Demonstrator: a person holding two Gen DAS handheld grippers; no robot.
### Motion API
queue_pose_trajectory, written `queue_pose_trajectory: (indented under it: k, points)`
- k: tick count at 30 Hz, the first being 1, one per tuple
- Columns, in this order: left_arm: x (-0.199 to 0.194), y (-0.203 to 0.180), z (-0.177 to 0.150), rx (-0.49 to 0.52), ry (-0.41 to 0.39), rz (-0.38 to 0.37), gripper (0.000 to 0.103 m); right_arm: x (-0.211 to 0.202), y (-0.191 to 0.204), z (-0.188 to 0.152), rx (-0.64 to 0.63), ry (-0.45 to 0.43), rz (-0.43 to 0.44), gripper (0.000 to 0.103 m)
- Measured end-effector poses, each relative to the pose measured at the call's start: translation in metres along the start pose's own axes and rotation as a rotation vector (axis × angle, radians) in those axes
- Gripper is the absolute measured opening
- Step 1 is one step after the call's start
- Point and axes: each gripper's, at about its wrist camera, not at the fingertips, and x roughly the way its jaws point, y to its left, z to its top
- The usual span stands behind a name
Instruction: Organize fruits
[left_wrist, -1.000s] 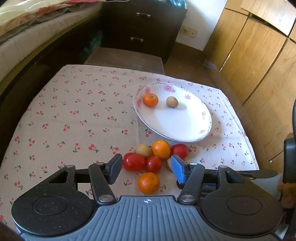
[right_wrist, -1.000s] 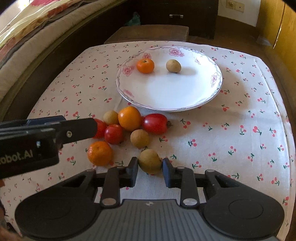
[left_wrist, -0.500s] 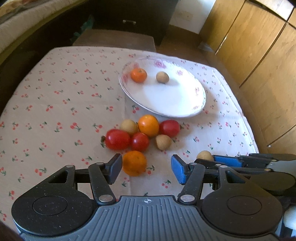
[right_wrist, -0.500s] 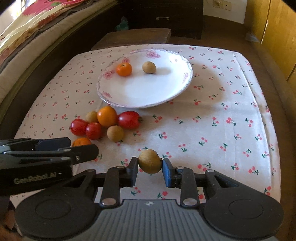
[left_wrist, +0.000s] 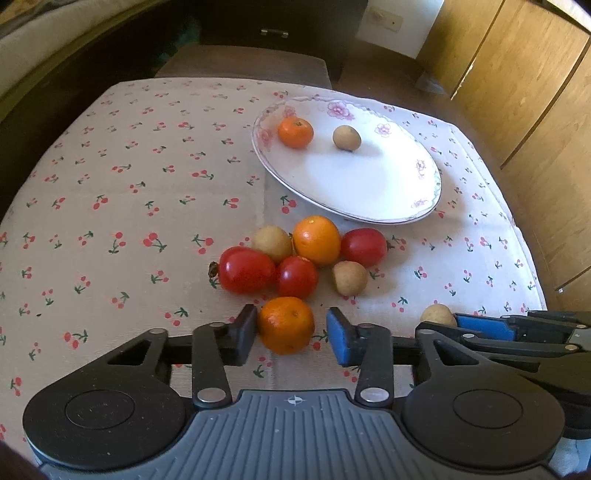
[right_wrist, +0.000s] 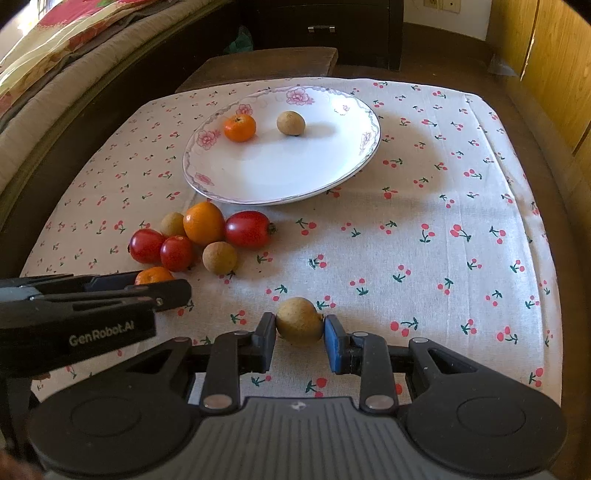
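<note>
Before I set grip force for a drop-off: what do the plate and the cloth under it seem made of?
The plate looks like glazed ceramic: glossy white, pink flower decals, thin gilt-looking rim line. The cloth looks like matte woven cotton, printed with cherries, showing fold creases; the fibre itself is a guess.

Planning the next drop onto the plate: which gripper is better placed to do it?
Right. The right gripper already clamps a brown fruit, ready for the plate; the left gripper is open around an orange.

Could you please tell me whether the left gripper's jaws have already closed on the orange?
No, the left gripper stands open around the orange, with a clear gap beside the blue pad.
</note>
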Motion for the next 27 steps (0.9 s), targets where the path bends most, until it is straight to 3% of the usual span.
queue_pose_trajectory:
  k: [15,19,24,27]
  points:
    - [-0.02,0.005,-0.021,0.006,-0.005,-0.026,0.046,-0.017,0.005,-0.015,0.001,-0.008,0.021,0.03]
    - [-0.022,0.004,-0.014,-0.028,-0.041,-0.042,0.066,-0.017,0.003,-0.014,0.008,-0.01,0.026,0.03]
    - [-0.009,-0.003,-0.007,-0.012,-0.04,-0.003,0.067,-0.012,0.0,-0.012,0.021,-0.002,0.024,0.03]
    - [0.0,-0.003,-0.005,-0.022,-0.028,0.011,0.062,-0.011,-0.002,-0.011,0.027,0.0,0.023,0.03]
